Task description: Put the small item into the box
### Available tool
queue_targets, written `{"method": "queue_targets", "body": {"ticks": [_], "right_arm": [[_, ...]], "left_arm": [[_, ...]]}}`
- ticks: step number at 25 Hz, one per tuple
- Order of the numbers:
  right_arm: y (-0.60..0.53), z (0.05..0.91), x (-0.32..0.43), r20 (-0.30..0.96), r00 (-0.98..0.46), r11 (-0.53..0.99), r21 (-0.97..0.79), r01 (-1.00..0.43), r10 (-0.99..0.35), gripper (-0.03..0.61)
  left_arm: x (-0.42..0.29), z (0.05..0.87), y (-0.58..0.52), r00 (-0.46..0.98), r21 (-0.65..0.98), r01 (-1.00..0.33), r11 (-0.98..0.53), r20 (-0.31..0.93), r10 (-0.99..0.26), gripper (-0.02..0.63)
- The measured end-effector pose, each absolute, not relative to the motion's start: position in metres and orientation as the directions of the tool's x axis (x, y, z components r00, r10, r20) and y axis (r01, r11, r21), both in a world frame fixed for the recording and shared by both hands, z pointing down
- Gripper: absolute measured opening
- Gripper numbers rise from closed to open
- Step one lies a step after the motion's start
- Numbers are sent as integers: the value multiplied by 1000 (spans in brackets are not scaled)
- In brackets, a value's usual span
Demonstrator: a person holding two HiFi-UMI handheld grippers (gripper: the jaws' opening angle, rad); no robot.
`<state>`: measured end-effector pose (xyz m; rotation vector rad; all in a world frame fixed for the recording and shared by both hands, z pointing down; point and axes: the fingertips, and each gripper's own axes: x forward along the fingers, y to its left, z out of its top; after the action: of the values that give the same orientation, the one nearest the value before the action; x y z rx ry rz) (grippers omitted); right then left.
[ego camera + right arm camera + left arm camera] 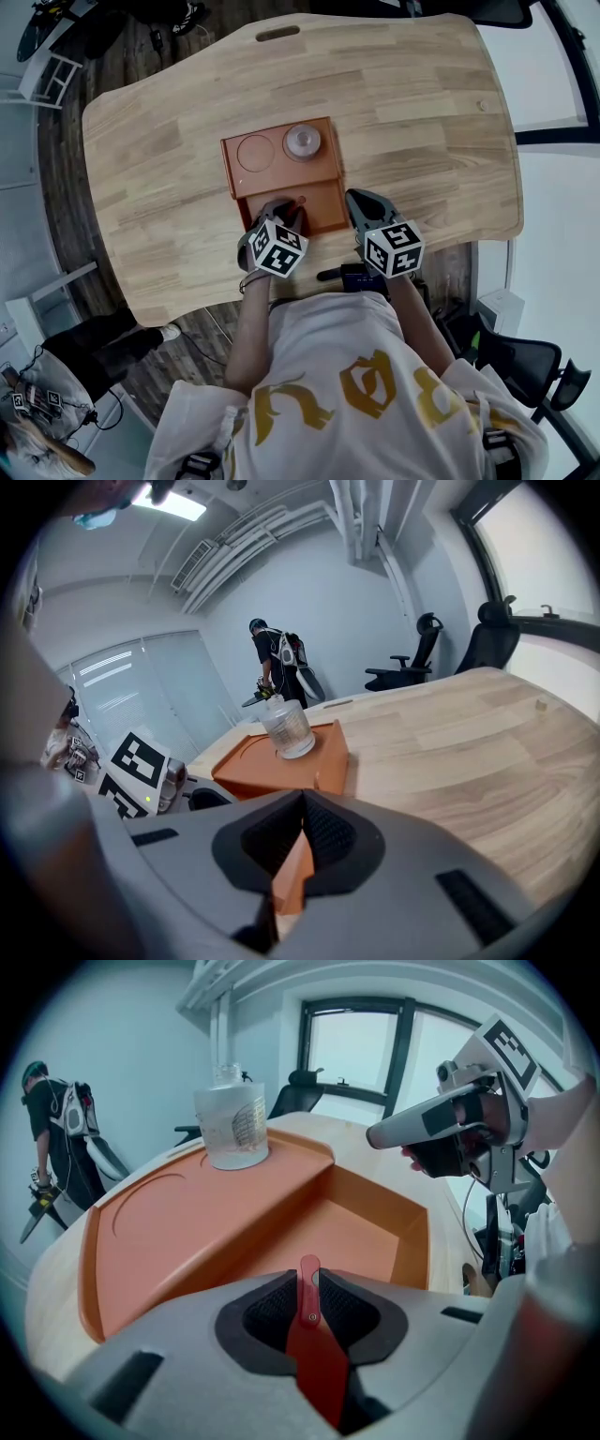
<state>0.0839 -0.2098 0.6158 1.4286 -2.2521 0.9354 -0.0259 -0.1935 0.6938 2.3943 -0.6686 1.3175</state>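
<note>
An orange box (265, 178) lies in the middle of the wooden table, its deep compartment (352, 1227) toward me. My left gripper (286, 212) hovers over the near edge of that compartment, shut on a small flat red item (308, 1312) whose tip pokes out between the pads. My right gripper (362, 202) is just right of the box, shut, nothing in it. From the right gripper view, the box (281, 771) is ahead to the left of its jaws (302, 803). The right gripper (450, 1124) also shows in the left gripper view.
A clear jar (302, 142) stands in a round recess on the box's far shelf, also seen as jar (232, 1124) and jar (286, 728). A person (277, 663) stands beyond the table's far end. Office chairs (422, 653) are at the far right.
</note>
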Motion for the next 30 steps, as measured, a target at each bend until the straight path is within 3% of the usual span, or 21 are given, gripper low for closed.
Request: {"method": "queue_targets", "body": {"ticks": [11, 19, 30], "right_arm": [[-206, 590, 83, 544, -433, 310, -308, -900, -718, 12], [-194, 562, 74, 501, -418, 352, -225, -908, -758, 12], [-177, 525, 64, 427, -377, 338, -167, -926, -822, 12]], "left_arm": [[-25, 655, -200, 526, 52, -594, -803, 780, -339, 58], [-27, 602, -202, 636, 159, -670, -725, 626, -451, 15], [-50, 528, -198, 688, 251, -711, -657, 441, -576, 9]]}}
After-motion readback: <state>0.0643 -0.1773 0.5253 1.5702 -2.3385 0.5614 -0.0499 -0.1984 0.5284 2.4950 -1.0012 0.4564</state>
